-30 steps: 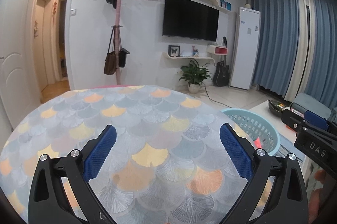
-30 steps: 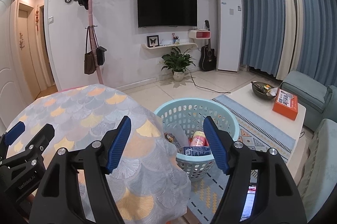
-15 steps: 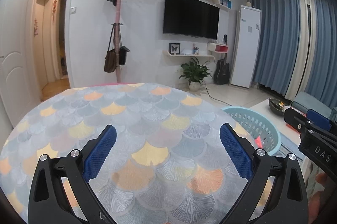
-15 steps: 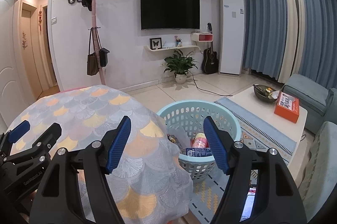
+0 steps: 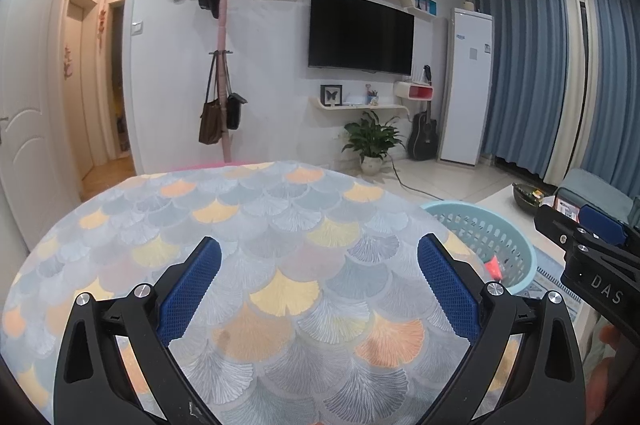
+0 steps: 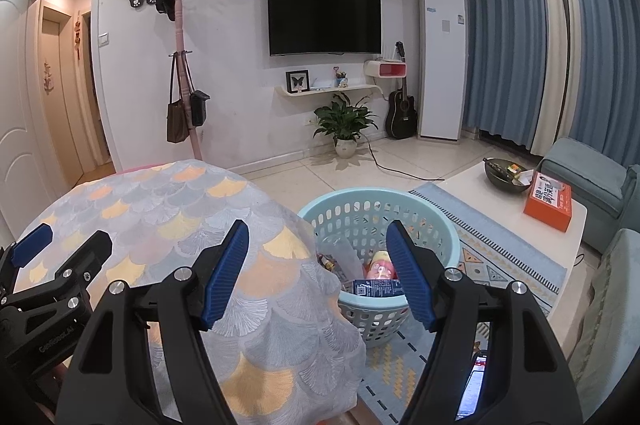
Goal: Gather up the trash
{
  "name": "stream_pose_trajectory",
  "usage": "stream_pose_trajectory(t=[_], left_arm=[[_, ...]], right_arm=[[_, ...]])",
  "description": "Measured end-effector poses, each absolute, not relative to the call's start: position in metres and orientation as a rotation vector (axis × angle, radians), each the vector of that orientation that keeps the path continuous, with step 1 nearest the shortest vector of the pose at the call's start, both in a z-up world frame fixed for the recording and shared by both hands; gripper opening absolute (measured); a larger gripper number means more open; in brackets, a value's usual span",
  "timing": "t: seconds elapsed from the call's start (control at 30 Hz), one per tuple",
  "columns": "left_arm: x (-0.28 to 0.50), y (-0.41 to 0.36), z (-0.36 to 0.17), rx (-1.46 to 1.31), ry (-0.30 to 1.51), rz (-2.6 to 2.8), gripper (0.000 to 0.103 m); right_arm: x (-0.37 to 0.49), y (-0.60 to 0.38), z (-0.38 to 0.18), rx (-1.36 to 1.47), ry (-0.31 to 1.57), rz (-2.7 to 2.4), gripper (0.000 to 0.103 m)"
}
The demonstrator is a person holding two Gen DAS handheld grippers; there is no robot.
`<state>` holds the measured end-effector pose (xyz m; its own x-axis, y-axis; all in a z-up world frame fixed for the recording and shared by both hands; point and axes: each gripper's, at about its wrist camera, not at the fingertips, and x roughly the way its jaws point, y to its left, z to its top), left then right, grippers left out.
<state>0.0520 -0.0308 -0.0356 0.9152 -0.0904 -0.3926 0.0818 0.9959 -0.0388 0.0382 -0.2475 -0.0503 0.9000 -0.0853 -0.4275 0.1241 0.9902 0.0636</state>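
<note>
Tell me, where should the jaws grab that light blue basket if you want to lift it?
Probably by the top rim of the basket, coming down from above with one jaw inside and one outside. The rim is a thin band around an open top, while the round body looks far too wide for the right gripper. The far side seems safest, since trash is piled against the near wall.
</note>
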Motion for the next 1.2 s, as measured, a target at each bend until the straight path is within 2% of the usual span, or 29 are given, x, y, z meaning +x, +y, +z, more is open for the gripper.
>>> stream_pose_trajectory(t=[1.2], left_arm=[[0.0542, -0.0229, -0.0342, -0.019, 0.396, -0.094, 0.096]], right_arm=[[0.0382, -0.2455, -0.0465, 0.081, 0.414, -0.124, 0.067]])
